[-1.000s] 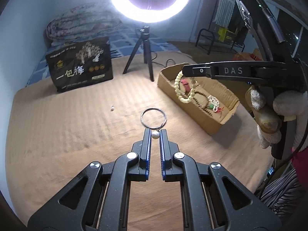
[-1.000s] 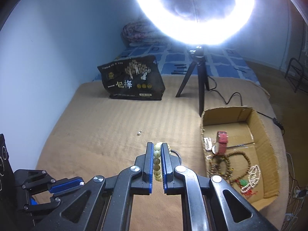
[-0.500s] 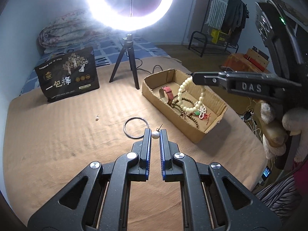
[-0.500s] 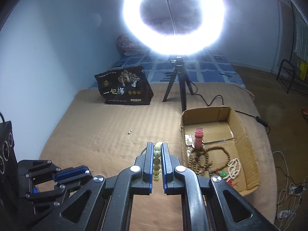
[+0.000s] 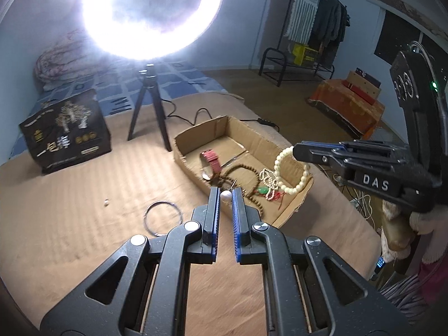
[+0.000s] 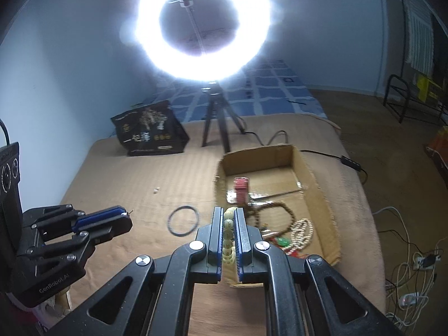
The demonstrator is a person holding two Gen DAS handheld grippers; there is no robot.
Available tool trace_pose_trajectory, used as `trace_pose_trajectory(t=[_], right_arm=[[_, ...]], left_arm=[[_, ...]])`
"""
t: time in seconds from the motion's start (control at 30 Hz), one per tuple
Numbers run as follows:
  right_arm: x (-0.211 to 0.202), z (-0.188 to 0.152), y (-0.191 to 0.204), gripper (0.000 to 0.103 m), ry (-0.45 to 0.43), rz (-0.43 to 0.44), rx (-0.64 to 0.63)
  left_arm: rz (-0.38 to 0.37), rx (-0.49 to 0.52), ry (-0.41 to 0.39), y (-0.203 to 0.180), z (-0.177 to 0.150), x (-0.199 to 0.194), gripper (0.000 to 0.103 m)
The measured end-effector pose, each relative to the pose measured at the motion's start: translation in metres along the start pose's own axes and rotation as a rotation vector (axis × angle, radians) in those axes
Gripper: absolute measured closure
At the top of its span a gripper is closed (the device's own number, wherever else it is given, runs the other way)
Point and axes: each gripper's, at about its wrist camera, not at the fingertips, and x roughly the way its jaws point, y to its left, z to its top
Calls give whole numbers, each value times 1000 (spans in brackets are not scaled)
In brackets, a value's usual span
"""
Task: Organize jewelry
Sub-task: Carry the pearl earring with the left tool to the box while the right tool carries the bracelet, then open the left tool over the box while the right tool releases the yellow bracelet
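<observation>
A tan blanket-covered bed (image 5: 70, 196) carries everything. At its far end a glaring ring light (image 6: 203, 25) on a black tripod (image 5: 148, 103) washes out the middle of both views, and a black printed bag (image 5: 65, 134) stands to its left. Right of the tripod sits an open cardboard box (image 6: 313, 176); it holds a red-strapped watch (image 5: 211, 161), a brown bead necklace (image 6: 275, 210) and a heap of small white beads with a green stone (image 6: 301, 231).

The left claw (image 5: 225, 191) is clenched on a small pearl earring (image 5: 225, 195), held above the box's near wall, its fingers covering part of the brown beads. The right claw (image 6: 230, 218) is clamped on a cream bead bracelet (image 5: 291, 168), which hangs over the box's right end.

A thin dark bangle (image 5: 162, 218) lies flat on the bed just left of the box, and a tiny pale item (image 5: 105, 202) lies farther left, well apart from it.

Only the left wrist view shows the bracelet as a full loop hanging from the right claw's tips, plus a clothes rack (image 5: 316, 28) and an orange-draped stand (image 5: 350, 106) on the floor. The right wrist view shows only a column of its beads between the fingers, and white cables (image 6: 411, 266) on the floor.
</observation>
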Motion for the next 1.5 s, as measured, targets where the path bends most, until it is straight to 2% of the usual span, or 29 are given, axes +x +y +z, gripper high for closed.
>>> trace_pose_trajectory(t=[0.23,0.6,1.17,1.2,1.27,1.3,1.33,1.37,1.4,1.43,1.5], right_arm=[[8,-2,-30,98,9,-38,29],[28,-4,-53,98,39,-60,65],[47,-10,-72,97,77,-73,101],[47,-10,-72,93,78,-75,99],[46,-10,-73,73,72,-84,99],[45,-10,-74,71,70,-89,101],[45,-10,-75,69,71,-93,103],[46,-10,-76,64,73,-94,104],[45,-11,-77,59,72,-98,106],[44,-11,-77,50,67,-105,108],[42,-11,-79,41,58,-112,109]], left_arm=[[-22,-7,26,-13,12,39,96],[-5,-33,76,-13,17,93,96],[13,-51,87,-11,24,121,96],[18,-52,89,-11,24,122,96],[22,-54,95,-10,25,124,96],[23,-54,98,-10,25,125,95],[27,-54,101,-10,25,125,86],[32,-55,101,-9,26,125,64],[38,-56,96,-9,26,125,53],[44,-57,77,-9,26,123,43],[58,-52,66,-8,27,120,42]])
